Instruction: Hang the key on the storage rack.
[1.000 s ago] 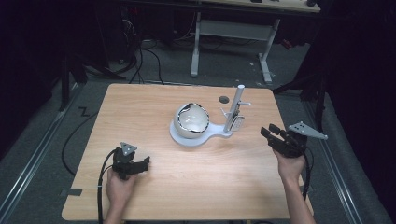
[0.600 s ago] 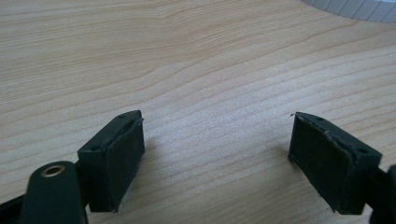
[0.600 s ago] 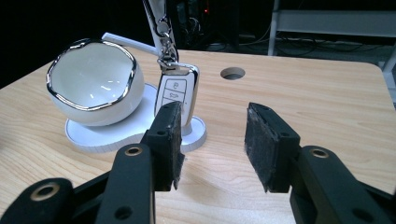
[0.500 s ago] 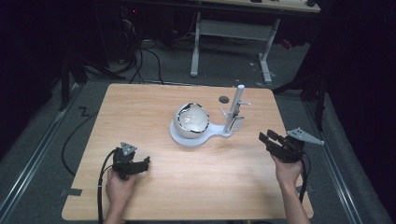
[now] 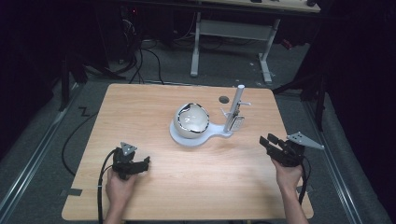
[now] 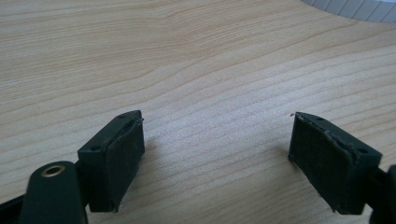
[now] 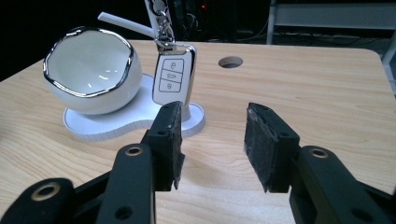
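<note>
A white bowl with a chrome rim sits on a white base at mid-table. A white post rises from the base's right end, and a white car key fob hangs from it. My right gripper hovers right of the stand, open and empty. In the right gripper view its jaws point toward the key fob and bowl, a short way off. My left gripper rests near the front left, open with nothing between its jaws but bare wood.
The wooden table has a round cable hole behind the stand. An edge of the white base shows far ahead of the left jaws. A desk frame and cables stand on the dark floor beyond the table.
My right gripper has drifted slightly toward the near edge of the table. The left gripper has stayed where it was.
</note>
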Demonstrator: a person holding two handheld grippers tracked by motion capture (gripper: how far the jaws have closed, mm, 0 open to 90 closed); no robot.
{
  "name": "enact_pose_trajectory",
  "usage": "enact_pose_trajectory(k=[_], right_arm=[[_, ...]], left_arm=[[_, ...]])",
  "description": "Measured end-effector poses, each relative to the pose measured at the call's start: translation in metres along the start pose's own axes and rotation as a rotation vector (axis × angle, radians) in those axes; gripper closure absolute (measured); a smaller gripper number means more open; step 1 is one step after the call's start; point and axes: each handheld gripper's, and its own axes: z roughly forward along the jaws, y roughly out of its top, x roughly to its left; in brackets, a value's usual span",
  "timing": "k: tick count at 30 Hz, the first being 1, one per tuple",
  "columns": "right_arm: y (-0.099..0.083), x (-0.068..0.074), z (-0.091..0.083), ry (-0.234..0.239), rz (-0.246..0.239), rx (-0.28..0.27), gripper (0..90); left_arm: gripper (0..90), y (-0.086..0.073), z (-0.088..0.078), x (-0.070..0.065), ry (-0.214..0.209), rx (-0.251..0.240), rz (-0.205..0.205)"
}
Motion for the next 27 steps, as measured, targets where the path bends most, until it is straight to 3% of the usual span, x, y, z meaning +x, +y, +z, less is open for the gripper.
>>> enact_pose_trajectory(k=[27], right_arm=[[-0.018,0.003,0.009,-0.015,-0.002,0.044,56.9]], left_arm=[[18.6,0.000,0.000,0.000,0.000,0.000,0.000]])
